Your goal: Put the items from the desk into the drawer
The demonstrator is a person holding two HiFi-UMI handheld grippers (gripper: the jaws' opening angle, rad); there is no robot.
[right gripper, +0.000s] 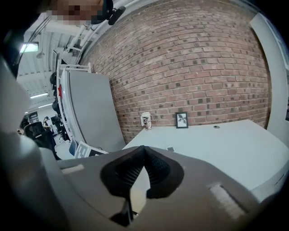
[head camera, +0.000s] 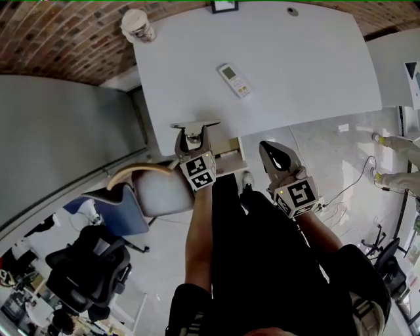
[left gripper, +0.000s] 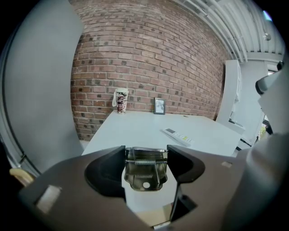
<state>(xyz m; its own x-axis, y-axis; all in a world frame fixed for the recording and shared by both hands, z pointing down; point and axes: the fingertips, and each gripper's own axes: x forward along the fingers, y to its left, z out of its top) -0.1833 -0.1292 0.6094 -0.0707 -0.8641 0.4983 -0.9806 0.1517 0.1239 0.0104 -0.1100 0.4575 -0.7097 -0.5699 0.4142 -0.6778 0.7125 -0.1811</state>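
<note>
Brick wall backs a white desk (head camera: 295, 65) that carries a remote (head camera: 234, 81), a paper cup (head camera: 138, 26) and a picture frame (head camera: 224, 5). At its near edge, the left claw (head camera: 193, 134) is clamped across a metal clip (left gripper: 145, 173), off the surface. The right claw (right gripper: 143, 149) is closed on nothing. The clip looks light, stiff and slick, so it could twist; gripping its sides by the spring seems sound. The remote is probably light, rigid plastic, best pinched across its narrow middle.
</note>
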